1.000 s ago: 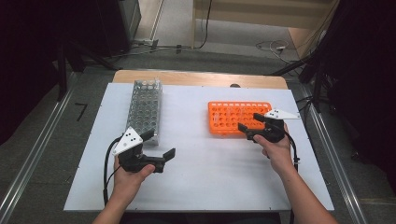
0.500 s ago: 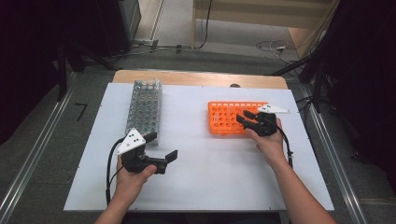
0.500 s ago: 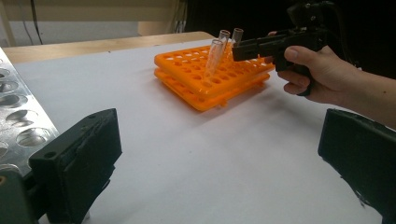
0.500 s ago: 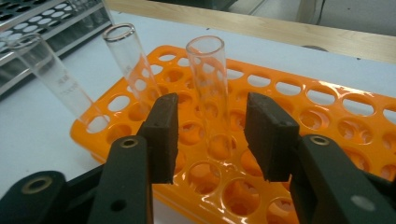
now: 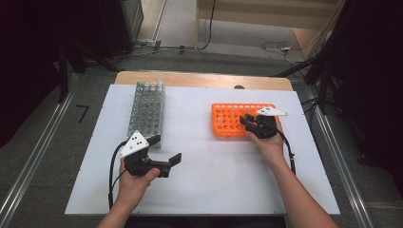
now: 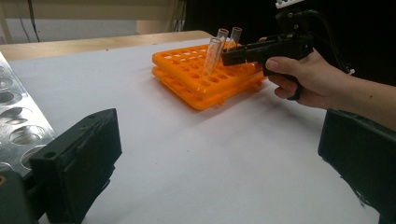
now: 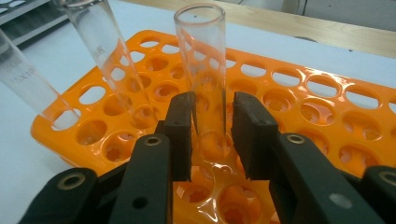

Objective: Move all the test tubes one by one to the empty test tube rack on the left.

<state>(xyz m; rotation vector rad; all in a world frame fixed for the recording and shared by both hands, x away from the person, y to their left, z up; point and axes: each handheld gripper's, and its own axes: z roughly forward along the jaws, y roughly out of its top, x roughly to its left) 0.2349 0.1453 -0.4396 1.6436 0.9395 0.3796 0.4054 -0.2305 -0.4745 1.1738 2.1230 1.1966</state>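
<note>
Item: my right tool [image 7: 212,135], jaws just closing, pads against a glass tube [image 7: 205,70] standing in the orange rack [image 5: 228,124]. My left tool [image 5: 164,151] wide open, empty, over the worktop [image 5: 204,166].

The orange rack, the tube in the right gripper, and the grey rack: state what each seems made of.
Orange rack: probably glossy moulded plastic, with bright highlights. Tube: clear glass or plastic, see-through; which one is unclear. Grey rack: apparently dull metal, silvery perforated sheet.

Bare white table [image 5: 228,161] between the grippers; two leaning tubes [image 7: 100,56] close beside the gripped tube [image 7: 205,70].
</note>
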